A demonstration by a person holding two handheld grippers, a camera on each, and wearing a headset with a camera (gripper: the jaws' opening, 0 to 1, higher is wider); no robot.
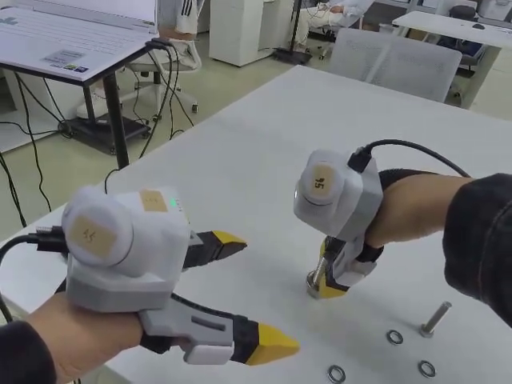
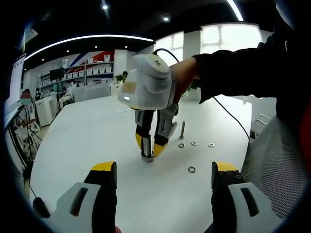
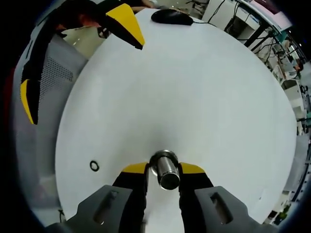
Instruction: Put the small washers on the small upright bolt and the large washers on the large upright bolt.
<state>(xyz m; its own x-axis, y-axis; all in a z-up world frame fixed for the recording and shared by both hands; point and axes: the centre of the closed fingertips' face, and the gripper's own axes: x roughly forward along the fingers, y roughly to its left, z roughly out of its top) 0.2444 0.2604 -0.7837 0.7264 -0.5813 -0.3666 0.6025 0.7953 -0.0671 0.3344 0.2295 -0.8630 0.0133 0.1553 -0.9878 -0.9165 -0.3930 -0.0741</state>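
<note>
The right gripper (image 1: 324, 282) is clamped on the large bolt (image 1: 314, 280), which stands upright on the tabletop (image 1: 264, 160). The left gripper (image 1: 258, 292) hovers with jaws spread wide, holding nothing. The small bolt (image 1: 435, 318) stands near loose washers (image 1: 394, 337).

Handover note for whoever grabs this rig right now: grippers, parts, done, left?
Left gripper: open, empty.
Right gripper: shut on the large bolt, held upright on the table.
Small bolt: upright nearby, bare.
Four washers: loose on the table by the small bolt; sizes hard to tell.
Done: no washer on either bolt.
Left: all washers onto their bolts.
</note>
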